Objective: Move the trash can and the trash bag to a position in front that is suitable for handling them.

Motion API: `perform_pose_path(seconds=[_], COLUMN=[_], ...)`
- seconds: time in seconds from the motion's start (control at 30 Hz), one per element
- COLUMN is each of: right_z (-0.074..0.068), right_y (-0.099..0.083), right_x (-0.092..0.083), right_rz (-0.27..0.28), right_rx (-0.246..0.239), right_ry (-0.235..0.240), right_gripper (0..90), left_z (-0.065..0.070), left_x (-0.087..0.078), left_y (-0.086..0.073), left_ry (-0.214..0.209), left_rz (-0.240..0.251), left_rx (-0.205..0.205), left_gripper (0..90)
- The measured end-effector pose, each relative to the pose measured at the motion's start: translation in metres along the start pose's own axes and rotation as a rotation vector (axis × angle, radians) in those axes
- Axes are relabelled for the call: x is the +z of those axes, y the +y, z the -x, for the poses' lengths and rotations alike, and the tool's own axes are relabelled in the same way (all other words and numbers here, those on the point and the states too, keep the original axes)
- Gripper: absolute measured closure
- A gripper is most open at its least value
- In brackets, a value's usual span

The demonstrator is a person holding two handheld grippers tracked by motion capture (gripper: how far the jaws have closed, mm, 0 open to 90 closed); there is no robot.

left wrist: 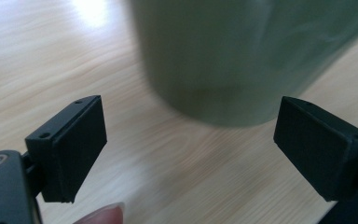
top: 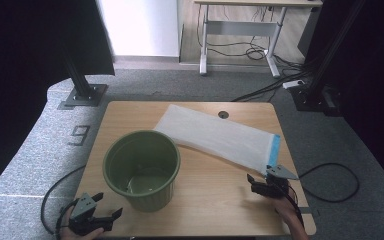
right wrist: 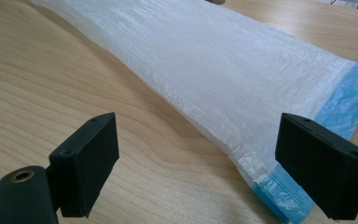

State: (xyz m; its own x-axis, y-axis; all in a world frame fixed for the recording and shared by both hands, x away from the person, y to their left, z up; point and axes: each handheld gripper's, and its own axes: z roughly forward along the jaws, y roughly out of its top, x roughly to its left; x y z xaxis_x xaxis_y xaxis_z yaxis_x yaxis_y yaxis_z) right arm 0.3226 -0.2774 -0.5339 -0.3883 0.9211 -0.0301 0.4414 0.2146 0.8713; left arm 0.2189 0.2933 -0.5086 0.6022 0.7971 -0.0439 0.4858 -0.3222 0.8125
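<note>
A green plastic bin (top: 142, 170) stands upright on the wooden table (top: 215, 200), left of centre. A flat white plastic bag (top: 217, 135) with a blue strip (top: 274, 148) at one end lies behind and to the right of it. My left gripper (top: 109, 205) rests at the table's front left corner, open, aimed at the bin's lower wall (left wrist: 233, 60) with a gap between. My right gripper (top: 261, 181) sits open at the front right, just short of the bag's blue-edged end (right wrist: 279, 196). Nothing lies between either pair of jaws.
The table stands on grey carpet. A round cable hole (top: 223, 114) sits near its far edge. Black frame posts (top: 82, 90) stand at both far corners, and another desk (top: 240, 30) with loose cables is behind. Bare wood lies between bin and right gripper.
</note>
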Motion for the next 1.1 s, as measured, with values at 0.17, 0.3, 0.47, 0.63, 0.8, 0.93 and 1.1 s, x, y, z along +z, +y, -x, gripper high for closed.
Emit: perform_pose_path(seconds=[0.17,0.3,0.47,0.63,0.8,0.93,1.1], right_z=[-0.002,-0.002,0.001,0.005,0.006,0.008,0.006], right_y=[-0.004,-0.008,-0.007,-0.006,-0.008,-0.008,-0.009], right_x=[-0.003,-0.011,-0.016,-0.014,-0.015,-0.018,-0.017], right_rz=[-0.008,0.001,0.017,0.016,0.007,0.016,0.009], right_rx=[-0.032,-0.042,-0.053,-0.044,-0.048,-0.037,-0.046], right_ry=[0.000,0.024,0.031,0.010,0.003,0.000,0.007], right_gripper=[13.2,13.4,13.7,14.1,14.2,14.4,14.4], left_z=[0.016,0.019,0.023,0.031,0.040,0.050,0.058], left_x=[0.021,0.035,0.062,0.089,0.109,0.130,0.150], left_y=[0.020,0.031,0.053,0.073,0.087,0.100,0.108], left_ry=[-0.063,-0.089,-0.108,-0.121,-0.119,-0.111,-0.102], left_rz=[-0.028,-0.039,-0.062,-0.067,-0.073,-0.082,-0.084], left_rx=[0.104,0.130,0.175,0.191,0.205,0.218,0.219], left_gripper=[8.4,6.0,7.3,9.7,10.7,12.0,12.9])
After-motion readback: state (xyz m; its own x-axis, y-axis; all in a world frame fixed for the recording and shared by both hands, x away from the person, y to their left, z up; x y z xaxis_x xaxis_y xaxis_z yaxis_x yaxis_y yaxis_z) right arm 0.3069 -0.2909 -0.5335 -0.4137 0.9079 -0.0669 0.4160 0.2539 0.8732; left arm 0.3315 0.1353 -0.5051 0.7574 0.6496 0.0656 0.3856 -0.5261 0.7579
